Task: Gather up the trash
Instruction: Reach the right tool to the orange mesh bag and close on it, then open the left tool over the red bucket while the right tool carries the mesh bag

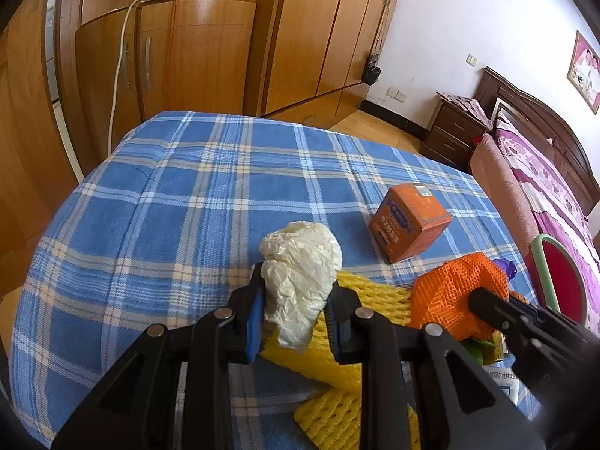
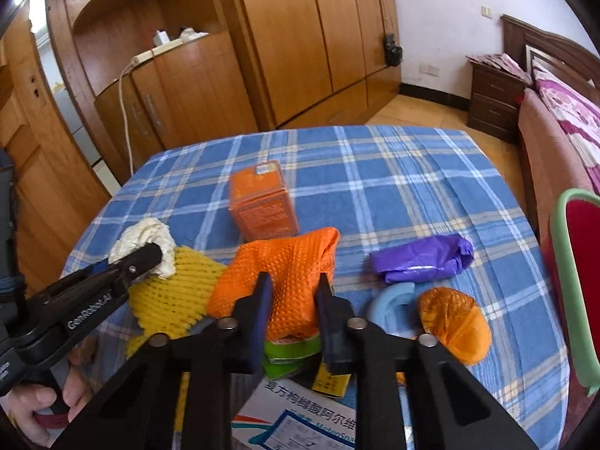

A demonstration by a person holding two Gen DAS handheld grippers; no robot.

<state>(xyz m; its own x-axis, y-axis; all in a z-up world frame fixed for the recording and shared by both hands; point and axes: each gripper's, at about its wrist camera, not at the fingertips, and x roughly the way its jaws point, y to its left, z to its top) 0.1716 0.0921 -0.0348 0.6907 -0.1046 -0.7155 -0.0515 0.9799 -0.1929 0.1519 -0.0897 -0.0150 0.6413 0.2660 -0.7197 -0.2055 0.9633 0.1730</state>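
Observation:
My left gripper (image 1: 296, 292) is shut on a crumpled white paper wad (image 1: 300, 273) and holds it above yellow foam netting (image 1: 367, 296) on the blue plaid tablecloth (image 1: 187, 206). My right gripper (image 2: 294, 288) is shut on an orange foam net (image 2: 288, 273) and holds it over the pile of trash. The orange net also shows in the left wrist view (image 1: 450, 292) and the paper wad in the right wrist view (image 2: 150, 240). An orange carton (image 2: 262, 202) stands on the cloth behind.
A purple plastic bag (image 2: 423, 258), a blue ring (image 2: 393, 296), an orange wrapper (image 2: 457, 322), green packaging (image 2: 292, 352) and a printed box (image 2: 300, 412) lie near me. A red chair (image 2: 577, 273) stands right. Wooden wardrobes (image 2: 300, 37) and a bed (image 1: 543, 172) lie beyond.

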